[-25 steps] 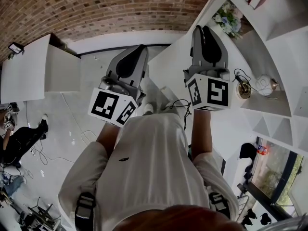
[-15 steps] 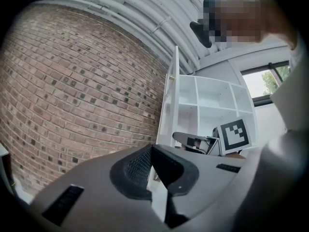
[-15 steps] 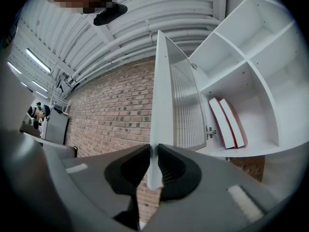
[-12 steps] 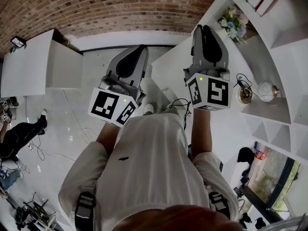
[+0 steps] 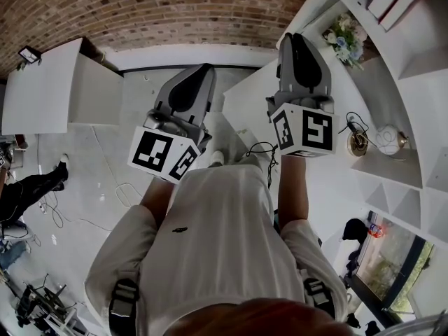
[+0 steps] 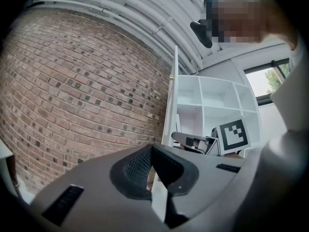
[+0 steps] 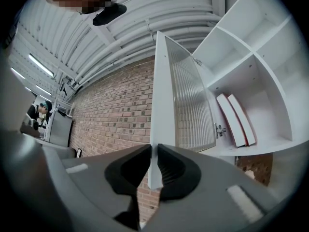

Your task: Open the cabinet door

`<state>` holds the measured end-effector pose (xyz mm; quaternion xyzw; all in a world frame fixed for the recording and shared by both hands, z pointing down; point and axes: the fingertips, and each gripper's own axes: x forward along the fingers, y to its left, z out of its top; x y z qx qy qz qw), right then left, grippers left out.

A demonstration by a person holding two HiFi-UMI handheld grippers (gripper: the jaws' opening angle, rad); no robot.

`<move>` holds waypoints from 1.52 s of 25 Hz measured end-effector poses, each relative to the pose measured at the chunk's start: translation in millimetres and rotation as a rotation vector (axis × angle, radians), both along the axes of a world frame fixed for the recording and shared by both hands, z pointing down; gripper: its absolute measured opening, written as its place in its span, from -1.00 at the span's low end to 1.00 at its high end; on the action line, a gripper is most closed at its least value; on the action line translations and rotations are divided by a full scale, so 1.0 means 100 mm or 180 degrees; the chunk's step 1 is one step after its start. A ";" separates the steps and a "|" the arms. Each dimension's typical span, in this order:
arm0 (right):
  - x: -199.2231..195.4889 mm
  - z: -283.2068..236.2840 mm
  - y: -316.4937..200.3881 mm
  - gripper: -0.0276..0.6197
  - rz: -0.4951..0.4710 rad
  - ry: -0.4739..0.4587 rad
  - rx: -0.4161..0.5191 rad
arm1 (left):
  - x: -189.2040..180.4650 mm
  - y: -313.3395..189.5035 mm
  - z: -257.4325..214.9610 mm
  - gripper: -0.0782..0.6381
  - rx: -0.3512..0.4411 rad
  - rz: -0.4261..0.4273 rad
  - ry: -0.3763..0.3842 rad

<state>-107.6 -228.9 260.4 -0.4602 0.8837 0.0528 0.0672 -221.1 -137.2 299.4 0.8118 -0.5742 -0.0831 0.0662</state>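
Our right gripper (image 7: 154, 151) has its fingers (image 7: 171, 166) pinched on the free edge of the cabinet door (image 7: 190, 105), far from the hinge for leverage. Our left gripper (image 6: 150, 148) idles, fingers (image 6: 139, 166) closed on nothing

A red-brown brick wall (image 5: 175, 9) runs across the back, and a low white unit (image 5: 49, 86) stands against it at the left. A person in dark clothes (image 5: 28, 187) is down on the pale floor (image 5: 105, 180) at the left edge. At the right, a bunch of flowers (image 5: 346, 33) stands high up, a round pale ornament (image 5: 387, 137) rests on a shelf (image 5: 409, 173) lower down, and two red-and-white books (image 7: 236, 120) lean in another compartment
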 end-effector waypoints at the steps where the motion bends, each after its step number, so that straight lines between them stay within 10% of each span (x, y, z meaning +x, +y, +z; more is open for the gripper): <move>1: -0.01 0.00 -0.01 -0.74 -0.0007 -0.0006 0.0000 | -0.01 0.00 0.00 -0.76 0.0002 -0.0009 0.0001; 38: -0.49 -0.02 -0.29 -0.73 -0.0044 0.0172 -0.0036 | -0.36 0.41 -0.01 -0.76 0.0019 -0.0240 0.0046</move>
